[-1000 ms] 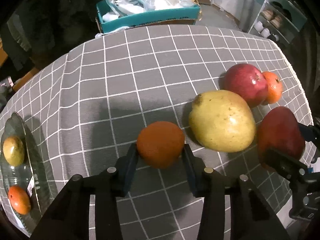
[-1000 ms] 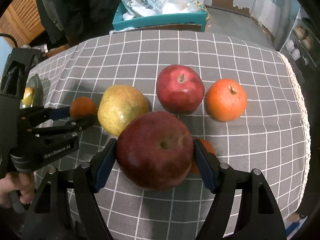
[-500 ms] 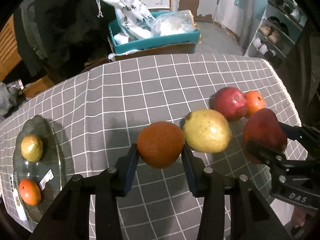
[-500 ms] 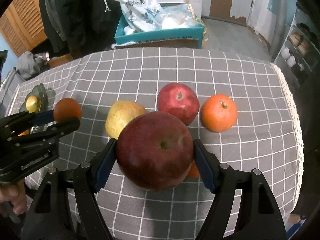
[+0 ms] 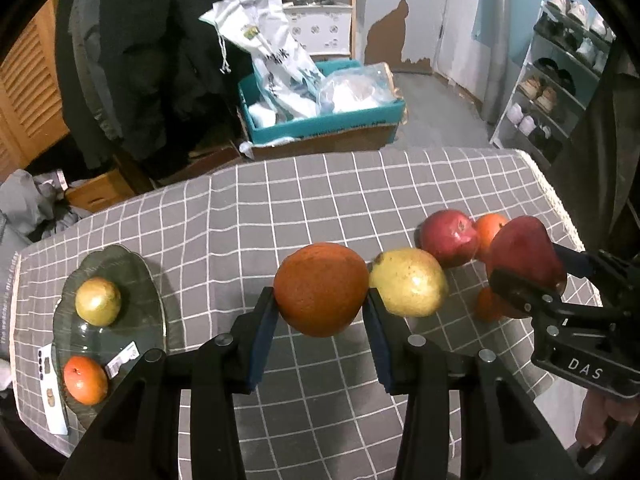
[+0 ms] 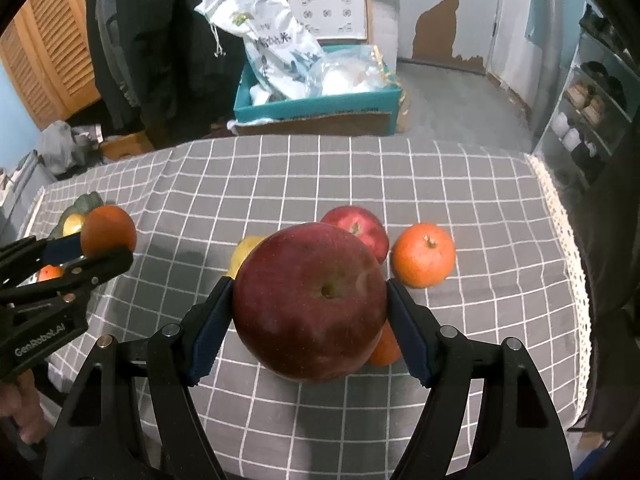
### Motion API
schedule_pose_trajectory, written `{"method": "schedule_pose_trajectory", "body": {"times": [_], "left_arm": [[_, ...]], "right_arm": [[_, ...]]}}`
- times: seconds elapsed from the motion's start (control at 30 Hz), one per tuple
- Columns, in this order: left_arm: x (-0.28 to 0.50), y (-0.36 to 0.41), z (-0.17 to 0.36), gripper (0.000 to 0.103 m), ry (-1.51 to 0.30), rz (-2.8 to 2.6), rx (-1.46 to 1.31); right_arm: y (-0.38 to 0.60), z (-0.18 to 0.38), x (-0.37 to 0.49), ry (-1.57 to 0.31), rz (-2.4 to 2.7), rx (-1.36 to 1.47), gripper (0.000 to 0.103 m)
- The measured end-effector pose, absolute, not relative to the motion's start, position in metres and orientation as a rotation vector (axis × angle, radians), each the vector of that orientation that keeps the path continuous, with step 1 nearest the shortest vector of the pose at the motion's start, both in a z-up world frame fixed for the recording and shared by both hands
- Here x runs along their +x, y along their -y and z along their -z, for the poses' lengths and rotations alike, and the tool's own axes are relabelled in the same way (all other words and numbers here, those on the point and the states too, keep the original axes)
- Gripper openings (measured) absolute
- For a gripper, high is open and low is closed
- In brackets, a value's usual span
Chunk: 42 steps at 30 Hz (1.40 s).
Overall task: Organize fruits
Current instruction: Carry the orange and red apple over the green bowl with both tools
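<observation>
Above the checked worktop (image 5: 280,208), left gripper (image 5: 322,316) jaws clamp an orange (image 5: 321,290); right gripper (image 6: 310,320) jaws clamp a red apple (image 6: 310,308).

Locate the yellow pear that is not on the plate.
In the left wrist view the yellow pear lies on the tablecloth, right of centre, beside the table's red apple.

Fruits split: two lifted, rest on tablecloth.
Orange (image 5: 321,290) and dark red apple (image 6: 310,312) lifted; pear (image 5: 410,282), apple (image 5: 448,237), oranges near right edge.
</observation>
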<state>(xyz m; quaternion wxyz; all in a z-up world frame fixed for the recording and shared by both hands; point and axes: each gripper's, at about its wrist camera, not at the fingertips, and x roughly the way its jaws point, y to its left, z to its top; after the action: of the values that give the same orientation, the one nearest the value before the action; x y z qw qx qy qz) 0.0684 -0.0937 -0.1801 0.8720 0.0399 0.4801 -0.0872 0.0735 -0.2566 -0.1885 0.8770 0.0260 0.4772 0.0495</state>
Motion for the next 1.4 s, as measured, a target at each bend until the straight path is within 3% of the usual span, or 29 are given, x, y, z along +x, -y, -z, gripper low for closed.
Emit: {"method": "schedule_pose_trajectory", "body": {"times": [0.63,1.4], "left_arm": [[0.055,0.07,0.132,0.044,-0.901,0.156,0.016],[0.046,-0.001,0.118,0.044,-0.86,0.065,-0.079]], "right_arm": [[0.248,0.134,0.063,-0.87,-0.103,0.038,0.075],[0.19,0.109,0.078,-0.843,-0.189,0.013,0.075]]}}
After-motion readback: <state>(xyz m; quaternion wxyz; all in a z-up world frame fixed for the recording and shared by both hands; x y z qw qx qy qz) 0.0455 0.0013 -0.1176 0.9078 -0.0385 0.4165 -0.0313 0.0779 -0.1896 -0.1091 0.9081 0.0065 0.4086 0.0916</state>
